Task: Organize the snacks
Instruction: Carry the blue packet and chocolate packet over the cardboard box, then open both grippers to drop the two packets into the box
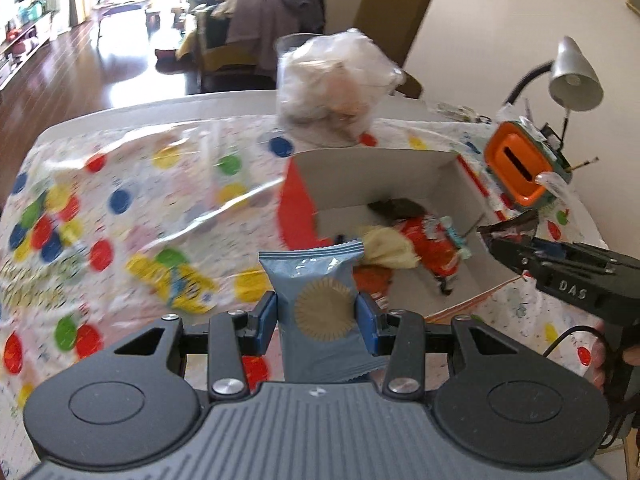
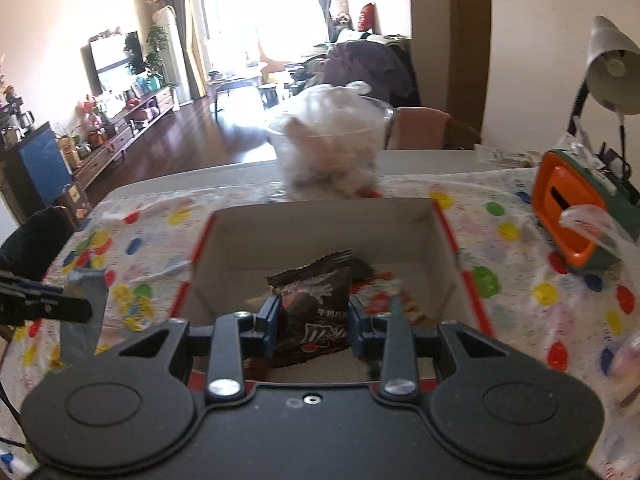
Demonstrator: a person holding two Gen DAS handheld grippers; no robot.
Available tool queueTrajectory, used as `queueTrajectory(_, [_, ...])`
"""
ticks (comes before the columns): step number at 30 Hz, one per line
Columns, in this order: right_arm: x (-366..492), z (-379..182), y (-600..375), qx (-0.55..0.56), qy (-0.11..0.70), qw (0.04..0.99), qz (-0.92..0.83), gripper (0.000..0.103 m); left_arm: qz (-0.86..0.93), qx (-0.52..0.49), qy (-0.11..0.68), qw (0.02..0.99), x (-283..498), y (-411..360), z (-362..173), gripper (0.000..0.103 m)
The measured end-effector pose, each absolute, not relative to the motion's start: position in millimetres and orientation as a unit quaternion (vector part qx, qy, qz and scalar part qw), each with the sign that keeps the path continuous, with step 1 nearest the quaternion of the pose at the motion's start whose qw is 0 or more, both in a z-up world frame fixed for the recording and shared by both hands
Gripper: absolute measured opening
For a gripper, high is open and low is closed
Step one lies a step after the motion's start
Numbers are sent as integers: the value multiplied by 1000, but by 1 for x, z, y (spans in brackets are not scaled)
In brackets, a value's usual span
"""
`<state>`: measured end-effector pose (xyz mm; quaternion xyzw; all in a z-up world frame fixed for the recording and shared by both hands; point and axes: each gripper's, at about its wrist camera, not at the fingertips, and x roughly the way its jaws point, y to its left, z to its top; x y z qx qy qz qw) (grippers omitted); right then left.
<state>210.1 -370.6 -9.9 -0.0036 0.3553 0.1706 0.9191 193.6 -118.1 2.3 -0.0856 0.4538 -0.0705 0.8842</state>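
A blue snack packet (image 1: 320,300) bearing a round gold emblem is clamped upright between the blue pads of the left hand-held gripper (image 1: 318,318), held above the counter (image 1: 120,168) just left of the near corner of the box (image 1: 372,176). A dark brown snack packet (image 2: 314,304) with white print is pinched between the pads of the right hand-held gripper (image 2: 314,320), held over the near part of the box (image 2: 320,228), inside its open top. The box is an open white carton with red outer sides, resting on a polka-dot cloth (image 1: 168,200) that covers the counter. Several snacks are already seen lying inside the box, among them a red wrapper (image 1: 432,246), a pale yellow one (image 1: 386,248) and a dark one (image 1: 396,206) toward the far wall. A yellow packet (image 1: 176,276) is seen lying on the cloth to the left of the box. Just beyond the far wall of the box, a clear plastic bag (image 1: 336,88) of pale items is standing. At the far right, an orange and green container (image 2: 576,216) and a grey desk lamp (image 2: 612,72) are placed.
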Motion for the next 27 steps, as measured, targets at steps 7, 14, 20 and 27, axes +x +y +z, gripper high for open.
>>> queueTrajectory(7, [233,-21,-405,-15,365,918,155,33,-85,-77,465,878,228,-161,-2,42])
queueTrajectory(14, [262,-31,-424,-14,381,910,163,33,-78,-75,489,865,271,-191,-13,42])
queueTrajectory(20, [293,-43,-416,-24,400,898,183,33,-54,-79,515,852,305,-200,-28,42])
queueTrajectory(27, [325,-59,-395,-43,424,881,206,33,-21,-69,532,844,334,-205,-44,42])
